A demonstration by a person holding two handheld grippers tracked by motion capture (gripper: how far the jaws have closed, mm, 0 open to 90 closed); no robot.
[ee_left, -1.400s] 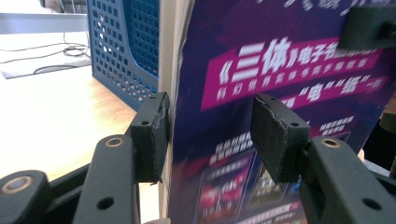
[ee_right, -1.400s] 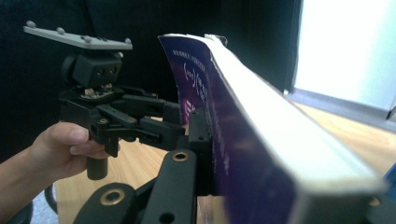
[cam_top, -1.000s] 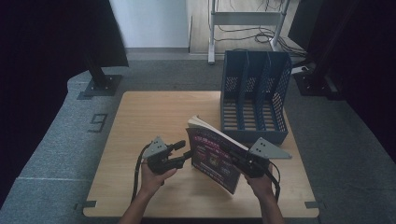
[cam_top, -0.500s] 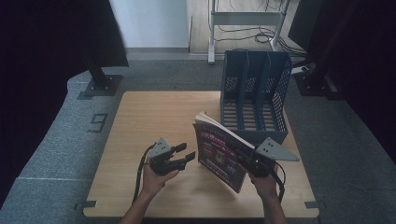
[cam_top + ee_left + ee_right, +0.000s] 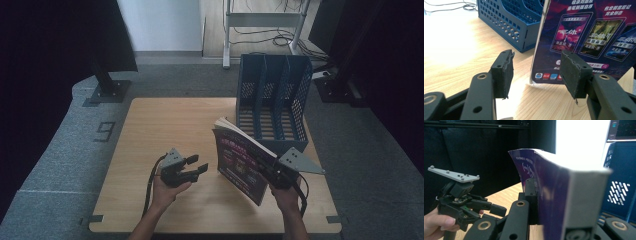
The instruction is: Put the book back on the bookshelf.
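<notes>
A thick paperback book (image 5: pixel 239 161) with a purple cover stands tilted on its lower edge on the wooden table (image 5: pixel 165 125). My right gripper (image 5: pixel 269 171) is shut on its right side, and in the right gripper view the book (image 5: pixel 544 175) fills the space between the jaws. My left gripper (image 5: pixel 197 167) hovers just left of the book, open and holding nothing. In the left gripper view its pads (image 5: pixel 503 72) stand apart, with the book's cover (image 5: pixel 586 37) a short way ahead.
A blue three-slot file rack (image 5: pixel 272 97) stands at the table's back right, right behind the book; the same rack (image 5: pixel 509 22) lies ahead-left of the left jaws. The left gripper (image 5: pixel 495 210) faces the book's cover from close by.
The book has swung more upright and shifted right with the right gripper. The left gripper, which was at the book's edge, now stands apart from it.
</notes>
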